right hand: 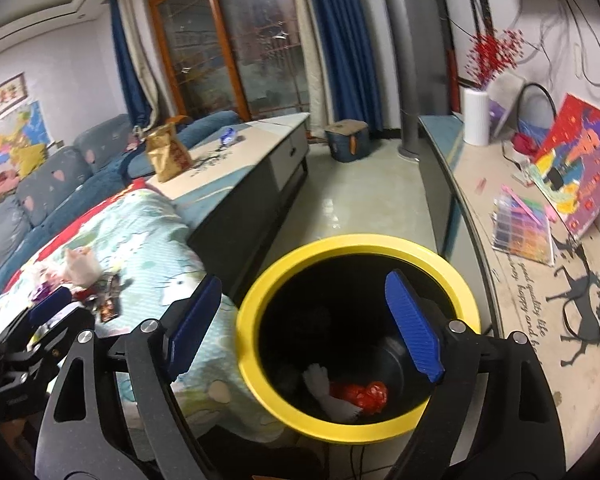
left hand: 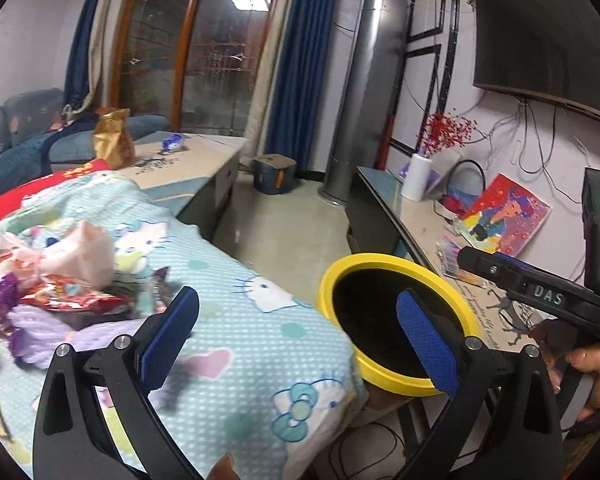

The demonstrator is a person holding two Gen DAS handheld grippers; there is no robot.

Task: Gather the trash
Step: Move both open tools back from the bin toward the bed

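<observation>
A black bin with a yellow rim [right hand: 260, 280] stands beside the cloth-covered table; white and red crumpled trash [right hand: 360, 394] lies at its bottom. My right gripper [right hand: 304, 320] hangs open above the bin's mouth, nothing between its blue pads. My left gripper [left hand: 296, 332] is open and empty too, over the table's edge, with the same bin's yellow rim [left hand: 380, 260] to its right. A pile of wrappers and crumpled tissue [left hand: 60, 276] lies on the cartoon-print cloth [left hand: 260, 344] at the left. The right gripper's body and a hand [left hand: 592, 364] show at the right edge.
A low cabinet [right hand: 260, 152] behind the table carries a gold bag [right hand: 168, 152] and a blue wrapper [right hand: 228, 136]. A long sideboard [right hand: 520, 280] with a painting, bead box and white vase runs along the right wall. A sofa [right hand: 52, 184] is at the left.
</observation>
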